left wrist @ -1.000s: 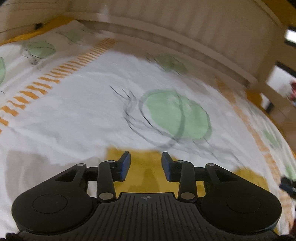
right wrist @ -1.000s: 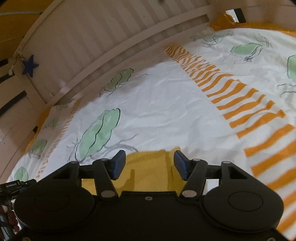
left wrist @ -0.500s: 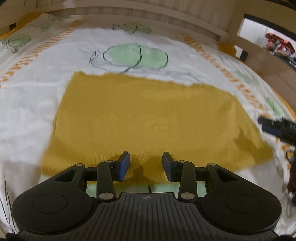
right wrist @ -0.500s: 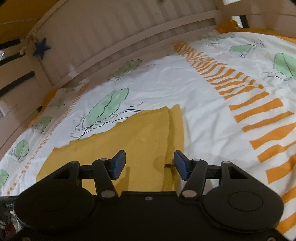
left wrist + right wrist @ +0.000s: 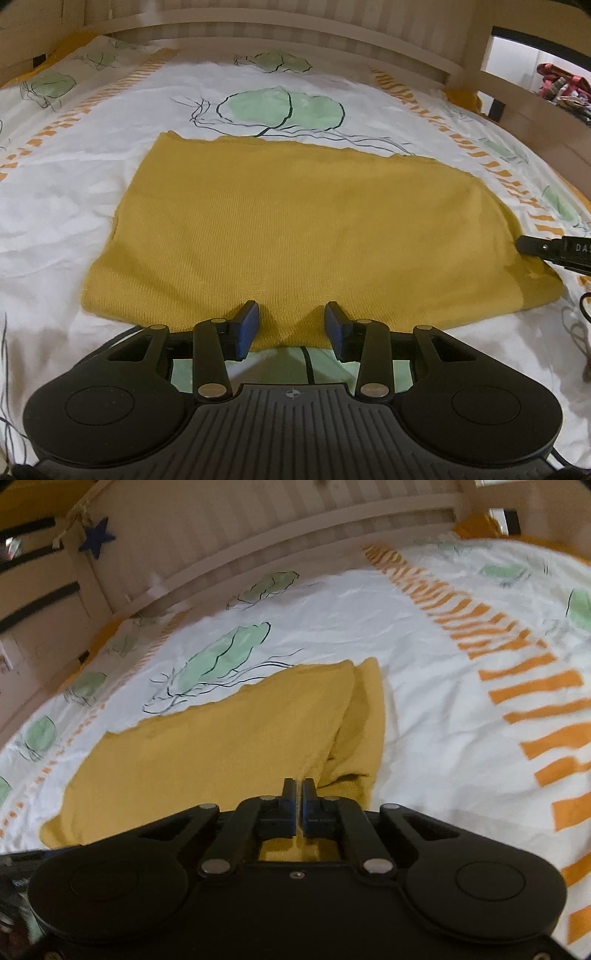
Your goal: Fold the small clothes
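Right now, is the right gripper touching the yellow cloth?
Touching. The right wrist view shows the right gripper shut on the yellow cloth, a thin fold pinched between its pads.

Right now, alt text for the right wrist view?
The right gripper is shut on the near edge of a mustard-yellow knit garment lying flat on a white bedspread printed with green leaves and orange stripes. A slatted wooden bed rail runs behind.
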A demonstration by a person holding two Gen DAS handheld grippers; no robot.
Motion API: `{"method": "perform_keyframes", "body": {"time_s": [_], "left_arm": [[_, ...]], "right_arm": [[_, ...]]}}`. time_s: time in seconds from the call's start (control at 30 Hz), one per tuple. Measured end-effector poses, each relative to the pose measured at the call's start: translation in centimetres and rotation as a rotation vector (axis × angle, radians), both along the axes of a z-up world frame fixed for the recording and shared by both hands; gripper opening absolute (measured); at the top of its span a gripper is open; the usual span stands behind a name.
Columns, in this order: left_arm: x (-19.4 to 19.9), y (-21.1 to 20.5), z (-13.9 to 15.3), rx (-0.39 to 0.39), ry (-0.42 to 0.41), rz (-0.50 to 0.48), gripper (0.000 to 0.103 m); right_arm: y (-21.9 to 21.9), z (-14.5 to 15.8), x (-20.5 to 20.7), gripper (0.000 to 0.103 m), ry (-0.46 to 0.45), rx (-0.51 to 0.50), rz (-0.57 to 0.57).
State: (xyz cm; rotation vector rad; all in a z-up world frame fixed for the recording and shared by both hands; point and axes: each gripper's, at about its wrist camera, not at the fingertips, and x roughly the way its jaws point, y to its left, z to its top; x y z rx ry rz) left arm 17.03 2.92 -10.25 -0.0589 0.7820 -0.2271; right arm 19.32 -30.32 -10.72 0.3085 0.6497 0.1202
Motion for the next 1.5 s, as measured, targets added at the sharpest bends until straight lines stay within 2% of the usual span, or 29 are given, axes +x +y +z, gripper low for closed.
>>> {"method": "perform_keyframes", "body": {"time_s": [0.1,0.13,0.17,0.23,0.53,0.57,0.67,0.7,0.73,0.77,0.87,0.93,1.07,1.23,1.37,1.5], "left_arm": [[-0.6,0.3,0.6,-0.007,-0.015,0.019,0.038],[-0.8,0.4,0.7,-0.004,-0.022,0.024,0.038],[-0.9,0.5,0.9,-0.001,-0.03,0.029,0.038],[-1.0,0.7,1.2,0.005,-0.034,0.039,0.038],[1.8,0.1,3.1,-0.002,-0.027,0.063,0.038],[2.4,-0.1,3.3,-0.01,-0.019,0.062,0.038],[4.4,-1.3,3.7,-0.023,0.011,0.061,0.038],[5.1,-1.8,3.8,-0.024,0.015,0.058,0.038],[5.6,-2.3,3.9,-0.024,0.017,0.053,0.038],[6.2,-2.9,4.0,-0.02,0.017,0.046,0.038],[8.3,-4.7,4.0,0.011,0.02,0.032,0.038],[9.7,-5.7,3.9,0.026,0.034,0.027,0.038],[12.6,-7.0,3.2,0.054,0.071,0.032,0.038],[15.4,-8.1,2.0,0.126,0.09,0.045,0.038],[16.7,-8.8,0.9,0.161,0.107,0.034,0.038],[16.8,-10.0,0.3,0.233,0.106,0.011,0.039]], "right_arm": [[-0.1,-0.1,-0.4,0.009,0.024,-0.065,-0.061],[-0.5,-0.3,-0.3,0.009,0.043,-0.066,-0.083],[-1.0,-0.6,-0.2,0.009,0.059,-0.025,-0.092],[-1.6,-0.6,-0.3,0.008,0.056,0.015,-0.1],[-1.4,-0.6,-0.4,0.009,0.076,-0.024,-0.104],[-1.3,-0.5,-0.4,0.011,0.068,-0.02,-0.104],[-1.8,-0.3,-0.5,0.027,0.039,0.016,-0.122],[-2.1,-0.3,-0.6,0.047,0.032,0.021,-0.136],[-2.2,-0.2,-0.7,0.06,0.026,0.028,-0.145],[-2.4,-0.2,-0.7,0.063,0.017,0.042,-0.15],[-2.5,-0.2,-0.6,0.066,0.007,0.046,-0.155],[-2.4,-0.2,-0.5,0.077,0.003,0.04,-0.157],[-2.8,-0.3,-0.4,0.078,-0.008,0.061,-0.17],[-3.1,-0.5,-0.1,0.079,-0.01,0.088,-0.174],[-3.2,-0.6,0.1,0.079,-0.012,0.103,-0.165],[-3.4,-0.7,0.3,0.079,-0.016,0.125,-0.163]]}}
